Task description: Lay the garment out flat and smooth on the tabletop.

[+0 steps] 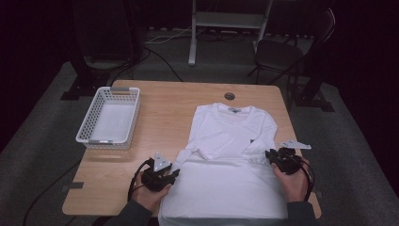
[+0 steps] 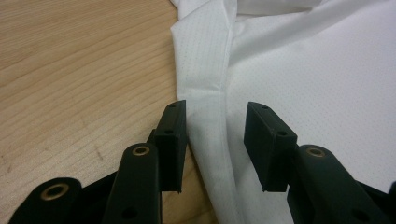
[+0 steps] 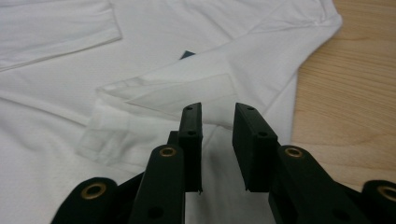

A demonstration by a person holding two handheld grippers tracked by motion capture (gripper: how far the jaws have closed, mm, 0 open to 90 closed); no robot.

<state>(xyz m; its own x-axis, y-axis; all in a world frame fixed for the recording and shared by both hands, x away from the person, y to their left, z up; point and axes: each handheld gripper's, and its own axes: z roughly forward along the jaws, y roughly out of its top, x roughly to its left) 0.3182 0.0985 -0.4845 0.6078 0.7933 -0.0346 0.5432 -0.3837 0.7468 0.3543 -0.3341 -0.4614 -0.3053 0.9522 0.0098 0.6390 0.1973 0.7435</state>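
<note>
A white long-sleeved shirt point(image 1: 230, 150) lies flat on the wooden table point(image 1: 169, 108), collar toward the far edge, both sleeves folded in across the chest, the hem hanging over the near edge by the person. The left gripper point(image 1: 175, 173) sits at the shirt's left side, just below the folded sleeve; in the left gripper view its jaws stand spread, with the shirt's folded side edge point(image 2: 205, 93) running up between them, the left pad right against the cloth and the right pad clear of it, so nothing is pinched. Over on the other side, the right gripper point(image 1: 271, 157) is at the shirt's right edge by the sleeve cuff; in the right gripper view its jaws are parted with a narrow gap, hovering over the folded sleeve end point(image 3: 163, 102), not clamped on it. A white plastic basket point(image 1: 110, 116) stands well apart on the table's left side.
</note>
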